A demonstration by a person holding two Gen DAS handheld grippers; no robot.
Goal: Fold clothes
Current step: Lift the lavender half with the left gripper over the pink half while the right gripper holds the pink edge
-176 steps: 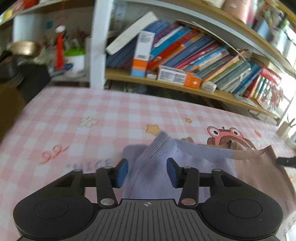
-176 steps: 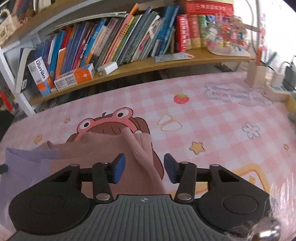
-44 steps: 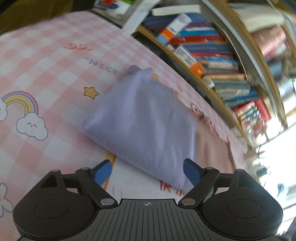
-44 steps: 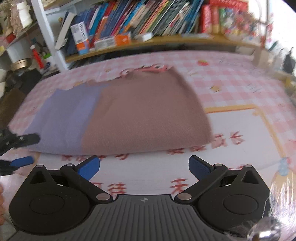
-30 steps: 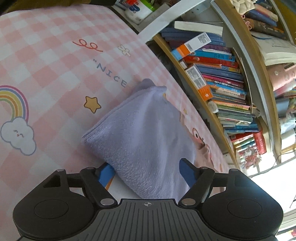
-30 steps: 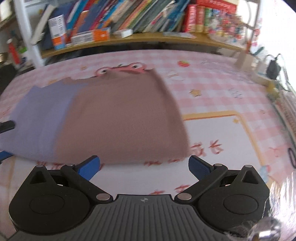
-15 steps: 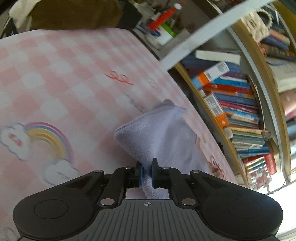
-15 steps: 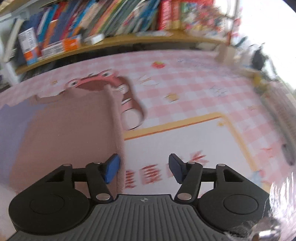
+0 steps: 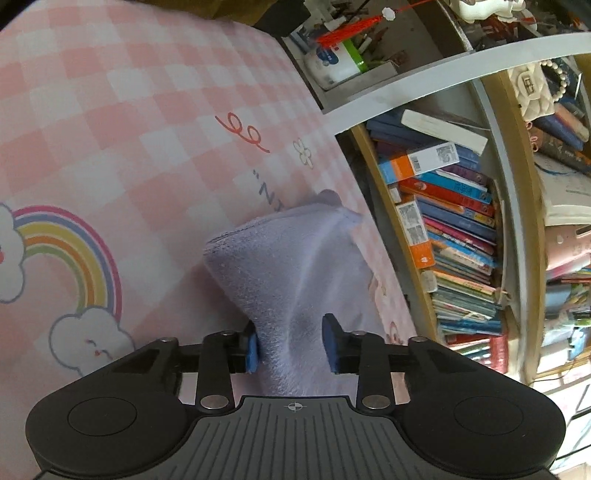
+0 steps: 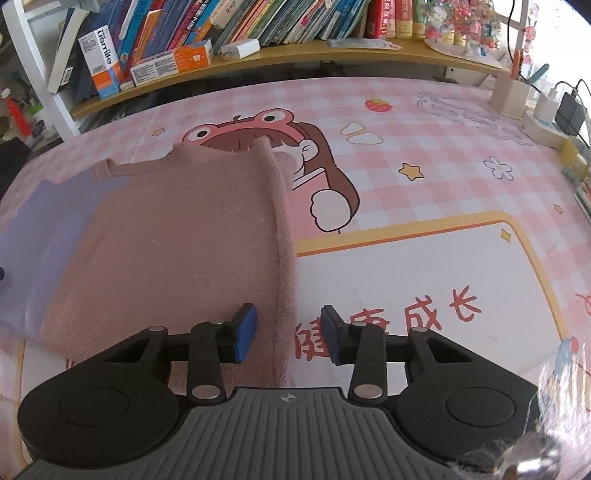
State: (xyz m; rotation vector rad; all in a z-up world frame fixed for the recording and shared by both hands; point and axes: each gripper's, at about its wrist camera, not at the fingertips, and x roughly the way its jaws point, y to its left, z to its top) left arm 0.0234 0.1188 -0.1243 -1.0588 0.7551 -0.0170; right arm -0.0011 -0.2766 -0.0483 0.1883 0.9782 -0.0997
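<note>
A folded garment, lilac on the left (image 10: 48,236) and dusty pink on the right (image 10: 184,236), lies on the pink checked table mat (image 10: 406,206). In the left wrist view the lilac end (image 9: 291,266) rises bunched between the blue pads of my left gripper (image 9: 291,341), whose jaws stand partly open around the cloth. My right gripper (image 10: 288,334) is open, straddling the garment's pink right edge near its front corner.
Bookshelves full of books (image 10: 221,26) run along the table's far side. A pen holder (image 10: 511,96) and chargers (image 10: 561,110) stand at the right rear. A white jar and clutter (image 9: 332,62) sit on a shelf past the left end.
My left gripper, shut on the lilac edge half a second ago, has opened partly with cloth still between the pads. My right gripper has settled over the pink right edge.
</note>
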